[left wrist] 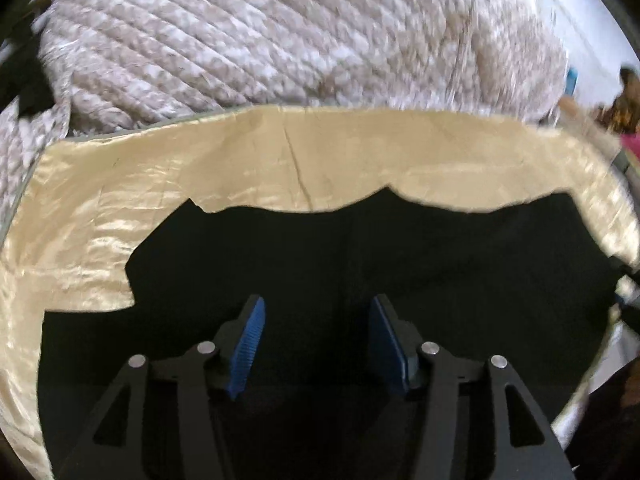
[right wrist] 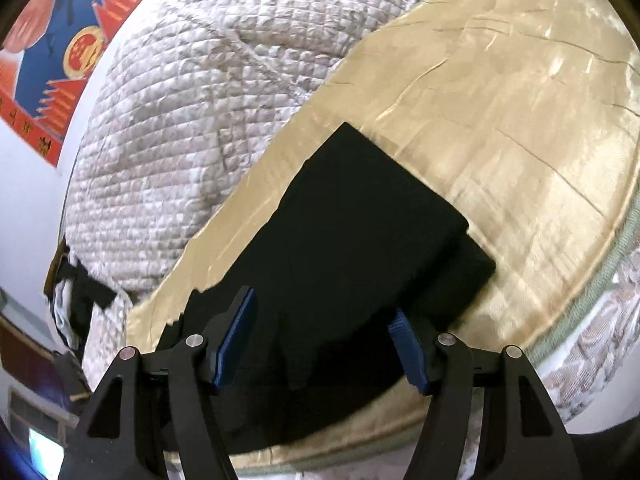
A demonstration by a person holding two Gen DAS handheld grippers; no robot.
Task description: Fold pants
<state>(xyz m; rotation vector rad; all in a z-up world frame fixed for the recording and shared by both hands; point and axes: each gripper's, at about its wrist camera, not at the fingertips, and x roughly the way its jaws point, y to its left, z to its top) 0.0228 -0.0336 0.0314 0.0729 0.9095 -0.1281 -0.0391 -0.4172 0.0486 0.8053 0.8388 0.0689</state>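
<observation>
Both pairs of blue-padded fingers stand spread with nothing pinched: the left gripper (left wrist: 316, 312) and right gripper (right wrist: 324, 312) each tilt downward over the black pants (right wrist: 352, 232). These lie folded on a shiny gold satin sheet (right wrist: 500, 120), directly beneath and ahead of both sets of fingers, one folded layer offset past the right fingertip. Beyond the fingers rises a heaped quilted blanket (left wrist: 260, 40). Far left of the right fingers, a red-and-blue poster (right wrist: 60, 52) hangs on a white wall (right wrist: 24, 200).
</observation>
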